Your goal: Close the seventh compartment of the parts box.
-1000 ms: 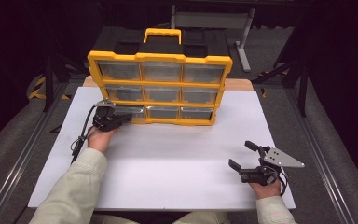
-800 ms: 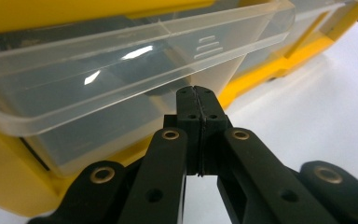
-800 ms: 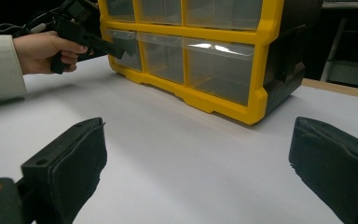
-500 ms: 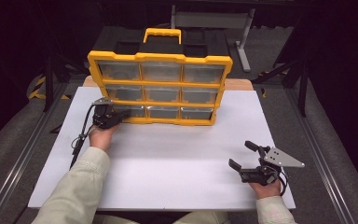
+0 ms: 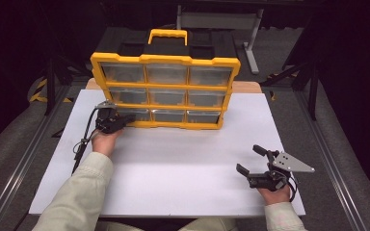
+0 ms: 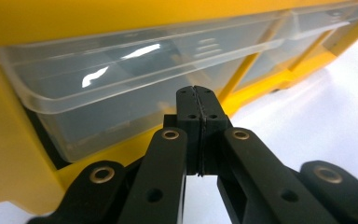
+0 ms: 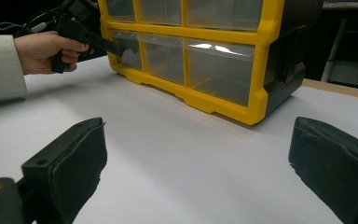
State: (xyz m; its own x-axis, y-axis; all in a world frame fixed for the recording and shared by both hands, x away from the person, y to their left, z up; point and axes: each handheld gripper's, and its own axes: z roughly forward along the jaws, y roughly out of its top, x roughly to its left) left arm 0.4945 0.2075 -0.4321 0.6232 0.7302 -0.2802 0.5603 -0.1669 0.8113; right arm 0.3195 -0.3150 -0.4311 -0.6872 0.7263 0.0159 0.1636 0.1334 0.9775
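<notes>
A yellow organizer with three rows of clear drawers and a handle on top stands at the back of the white table sheet. My left gripper is shut, its tips right at the bottom-left drawer. In the left gripper view the jaws press together with nothing seen between them, just under that clear drawer's front lip. My right gripper rests open near the front right of the sheet. In the right gripper view its jaws stand wide apart, facing the organizer and the left gripper.
The sheet lies on a wooden tabletop whose edge shows behind the organizer. Dark floor, rails and a metal stand surround the table. A cable trails from the left gripper along the sheet's left side.
</notes>
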